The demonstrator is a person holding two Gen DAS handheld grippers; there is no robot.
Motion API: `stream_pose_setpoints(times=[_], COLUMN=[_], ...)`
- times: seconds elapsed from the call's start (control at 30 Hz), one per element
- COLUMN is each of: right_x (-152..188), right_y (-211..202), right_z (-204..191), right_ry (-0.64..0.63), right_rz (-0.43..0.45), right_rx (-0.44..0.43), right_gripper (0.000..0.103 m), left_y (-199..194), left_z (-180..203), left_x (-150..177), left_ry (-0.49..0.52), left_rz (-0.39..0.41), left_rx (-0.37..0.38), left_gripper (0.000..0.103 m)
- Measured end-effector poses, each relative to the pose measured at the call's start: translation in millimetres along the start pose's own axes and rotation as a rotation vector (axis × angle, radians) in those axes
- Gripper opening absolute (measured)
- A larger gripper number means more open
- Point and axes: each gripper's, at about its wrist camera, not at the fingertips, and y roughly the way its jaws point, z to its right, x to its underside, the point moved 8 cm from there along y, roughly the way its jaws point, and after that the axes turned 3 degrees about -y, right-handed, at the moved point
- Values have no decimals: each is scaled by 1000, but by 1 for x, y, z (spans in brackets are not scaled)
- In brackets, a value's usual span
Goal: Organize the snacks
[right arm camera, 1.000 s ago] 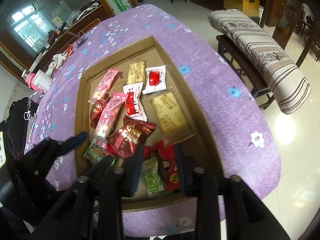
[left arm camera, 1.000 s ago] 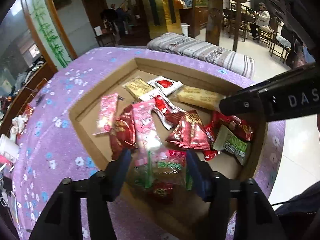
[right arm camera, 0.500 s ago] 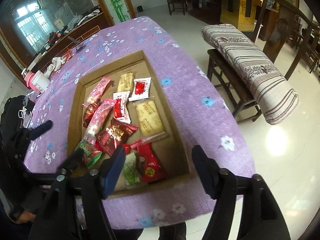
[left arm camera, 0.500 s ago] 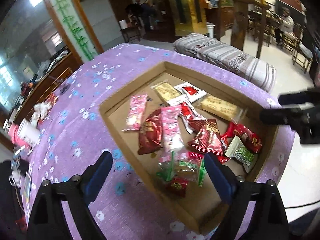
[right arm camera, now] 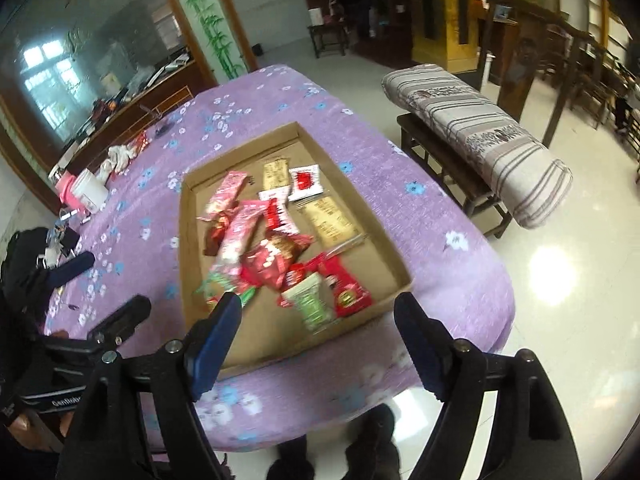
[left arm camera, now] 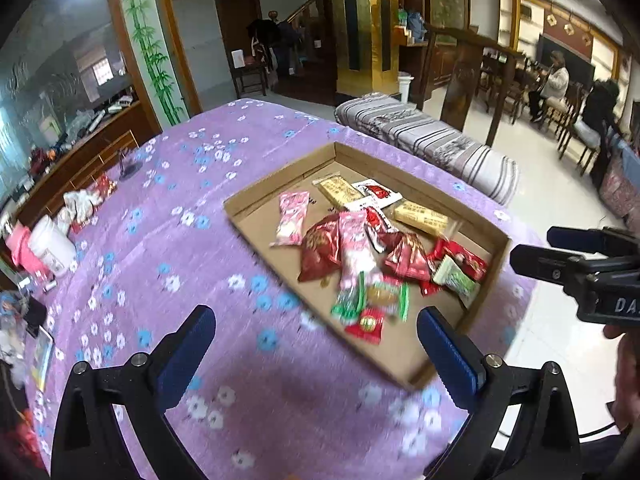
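Left wrist view: a purple-clothed worktop carries a cardboard tray, its long axis running from near the camera toward the far right. The snacks lie scattered inside, mostly lengthwise. Both claws hover angled down, empty: left claw opening wide, right claw also opening.

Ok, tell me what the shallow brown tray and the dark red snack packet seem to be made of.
Shallow brown tray: looks like plain cardboard, matte, with raw folded walls and open corner seams.
Dark red snack packet: seemingly glossy plastic or foil film, judging by bright highlights and crinkled surface; which one is unclear.
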Motion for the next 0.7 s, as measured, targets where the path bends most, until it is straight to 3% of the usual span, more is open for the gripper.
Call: stream_pose_setpoints(times=[0.13, 0.33, 0.7], right_x=[12, 32, 37], right_y=[-15, -35, -48], right_z=[-28, -61, -85], right_ry=[-10, -25, -28], right_rz=[30, 52, 75], right_rx=[35, 75, 94], right_gripper=[78, 78, 78], left_y=[-14, -32, -37], left_z=[-19, -44, -65], left_x=[13, 27, 41], left_ry=[27, 108, 65], left_rz=[-15, 13, 2], left_rx=[21, -68, -84], left_gripper=[101, 101, 102])
